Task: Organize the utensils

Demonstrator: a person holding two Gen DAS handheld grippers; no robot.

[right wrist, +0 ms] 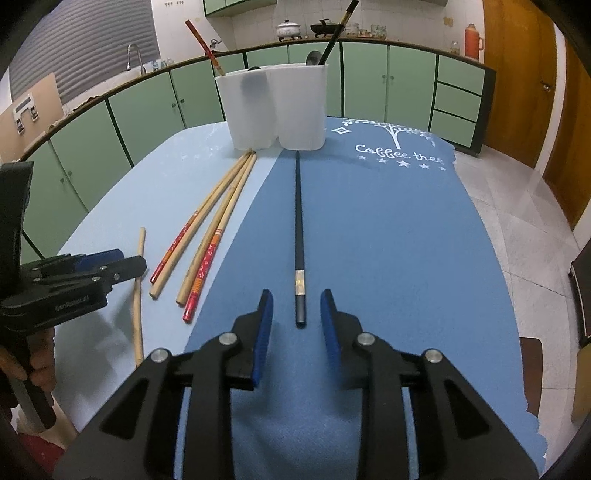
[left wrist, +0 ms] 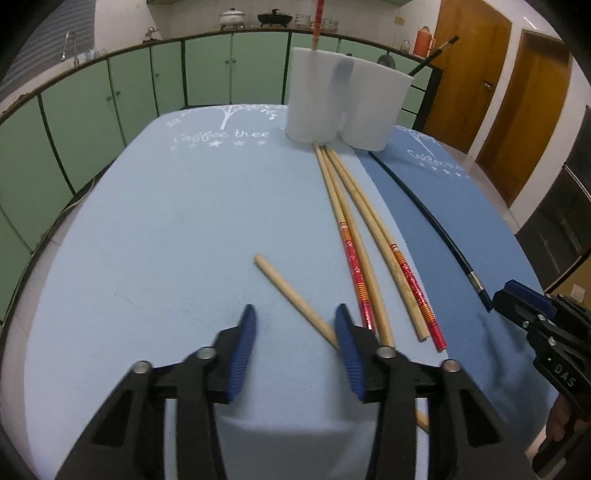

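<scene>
A white two-compartment utensil holder (left wrist: pixel 343 99) (right wrist: pixel 277 107) stands at the far end of the table, with a red-handled chopstick (right wrist: pixel 201 42), a black chopstick (right wrist: pixel 338 31) and a spoon (right wrist: pixel 314 57) in it. Several wooden chopsticks (left wrist: pixel 354 236) (right wrist: pixel 210 229), two with red ends, lie on the light blue mat. One plain chopstick (left wrist: pixel 295 299) (right wrist: pixel 138 291) lies apart, passing under my left gripper's right finger. My left gripper (left wrist: pixel 295 314) (right wrist: pixel 110 258) is open above it. A black chopstick (right wrist: pixel 298 236) (left wrist: pixel 424 218) lies on the dark blue mat. My right gripper (right wrist: pixel 297 299) is open, just behind its near end.
A light blue mat (left wrist: pixel 166 221) and a dark blue mat (right wrist: pixel 388 240) cover the table. Green cabinets (right wrist: pixel 155 107) and a counter with pots (right wrist: pixel 290 29) run behind. Wooden doors (left wrist: pixel 469 74) stand at the right.
</scene>
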